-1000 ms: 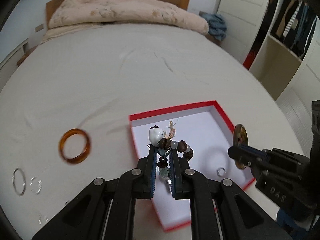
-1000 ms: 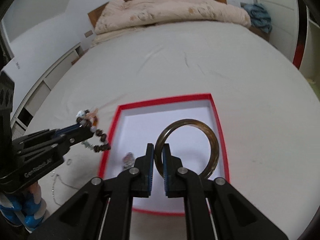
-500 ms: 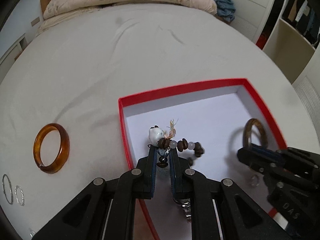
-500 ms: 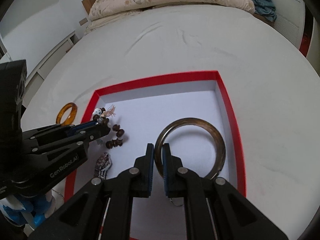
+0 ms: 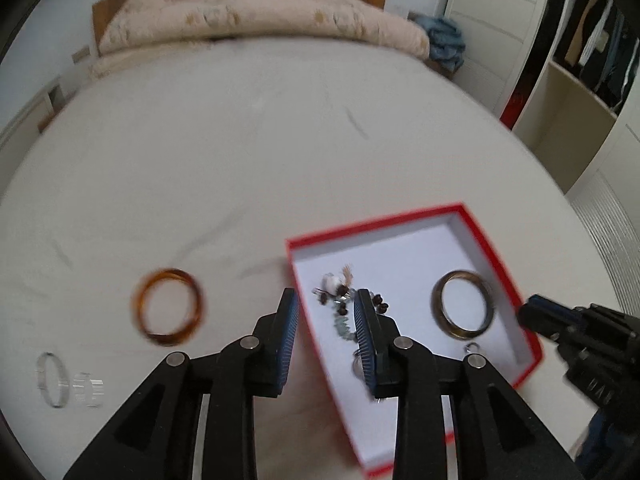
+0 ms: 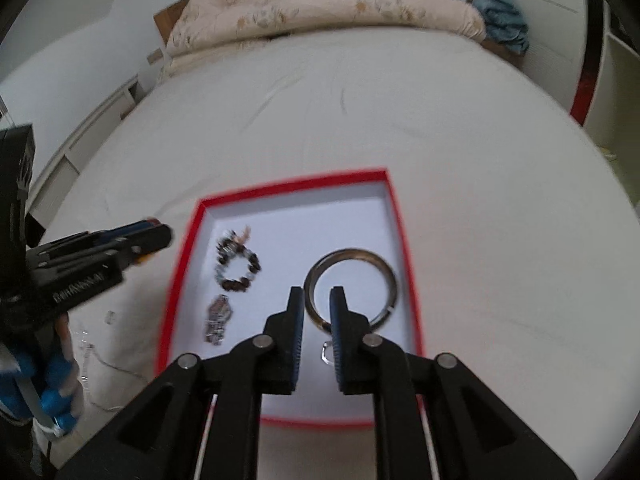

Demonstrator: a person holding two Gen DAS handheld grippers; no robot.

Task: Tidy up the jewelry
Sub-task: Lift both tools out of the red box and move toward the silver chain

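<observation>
Left wrist view: left gripper (image 5: pixel 326 334), jaws spread and empty, straddles the red box's (image 5: pixel 532 354) rim; the amber bangle (image 5: pixel 168 306) lies on the bed at ten o'clock, nearest this hand.

Right wrist view: right gripper (image 6: pixel 317 334), jaws released, above the bronze bangle (image 6: pixel 351 286) lying flat in the box, bead bracelet (image 6: pixel 237 266) at eleven o'clock.

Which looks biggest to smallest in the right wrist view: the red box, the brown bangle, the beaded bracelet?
1. Red box, by far the largest.
2. Brown bangle.
3. Beaded bracelet.
All lie at a similar distance, so the order seems reliable.
</observation>
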